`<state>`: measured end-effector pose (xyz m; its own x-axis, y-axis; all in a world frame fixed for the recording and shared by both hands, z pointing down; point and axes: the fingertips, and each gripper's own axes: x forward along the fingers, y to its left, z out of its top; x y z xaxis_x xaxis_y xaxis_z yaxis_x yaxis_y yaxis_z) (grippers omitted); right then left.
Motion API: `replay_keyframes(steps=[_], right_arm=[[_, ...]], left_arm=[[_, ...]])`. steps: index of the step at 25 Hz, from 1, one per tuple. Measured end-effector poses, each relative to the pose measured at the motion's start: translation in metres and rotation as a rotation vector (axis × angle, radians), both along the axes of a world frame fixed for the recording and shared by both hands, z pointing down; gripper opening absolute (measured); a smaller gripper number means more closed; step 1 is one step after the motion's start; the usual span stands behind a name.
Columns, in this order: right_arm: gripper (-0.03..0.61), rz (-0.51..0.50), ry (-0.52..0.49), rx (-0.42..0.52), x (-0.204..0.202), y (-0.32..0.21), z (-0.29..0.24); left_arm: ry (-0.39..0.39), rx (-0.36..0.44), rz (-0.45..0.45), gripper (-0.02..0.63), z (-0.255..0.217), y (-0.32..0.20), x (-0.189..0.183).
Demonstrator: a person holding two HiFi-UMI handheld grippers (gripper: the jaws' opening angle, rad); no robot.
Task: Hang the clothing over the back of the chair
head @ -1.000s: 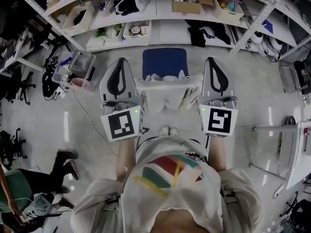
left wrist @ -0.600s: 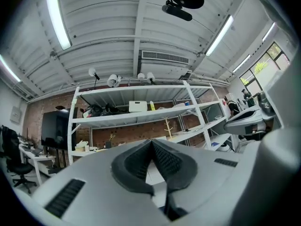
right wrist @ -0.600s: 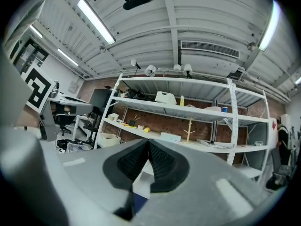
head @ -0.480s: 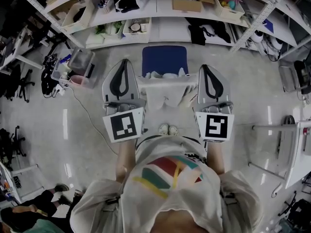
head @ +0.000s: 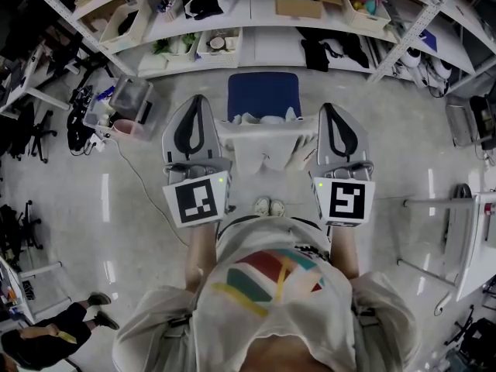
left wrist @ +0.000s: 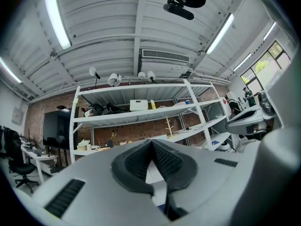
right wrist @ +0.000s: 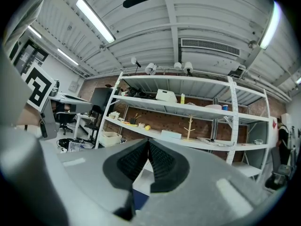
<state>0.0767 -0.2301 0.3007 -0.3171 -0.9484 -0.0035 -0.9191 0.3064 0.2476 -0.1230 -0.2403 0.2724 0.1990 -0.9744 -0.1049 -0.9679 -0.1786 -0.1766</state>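
Note:
A white garment (head: 263, 134) is stretched level between my two grippers, right above the back of a blue chair (head: 263, 93), and its lower part hangs down on my side of the back. My left gripper (head: 197, 100) is shut on the garment's left end, where white cloth (left wrist: 153, 172) shows behind its closed pads (left wrist: 164, 161). My right gripper (head: 330, 108) is shut on the right end, and cloth (right wrist: 143, 175) shows there too. Both point level toward the shelves. The chair back itself is hidden under the cloth.
Long shelves (head: 256, 33) with boxes, bins and dark clothes run behind the chair. A clear plastic bin (head: 129, 103) and a floor cable (head: 143, 188) lie to the left. A white table frame (head: 465, 231) stands right. Another person's legs (head: 54, 339) show at the lower left.
My right gripper has come slightly inward and lower with the cloth. The left has held still. The other person at the lower left has walked further out of view.

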Motion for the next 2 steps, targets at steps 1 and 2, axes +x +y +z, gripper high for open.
replay_keyframes(steps=[1, 2], right_arm=[[0.006, 0.001, 0.001, -0.005, 0.0006, -0.0002, 0.0004], [0.006, 0.001, 0.001, -0.009, 0.0012, -0.0005, 0.0009]], left_arm=[[-0.001, 0.001, 0.000, 0.015, -0.0005, 0.0005, 0.0001], [-0.002, 0.002, -0.001, 0.015, -0.0010, 0.0010, 0.0000]])
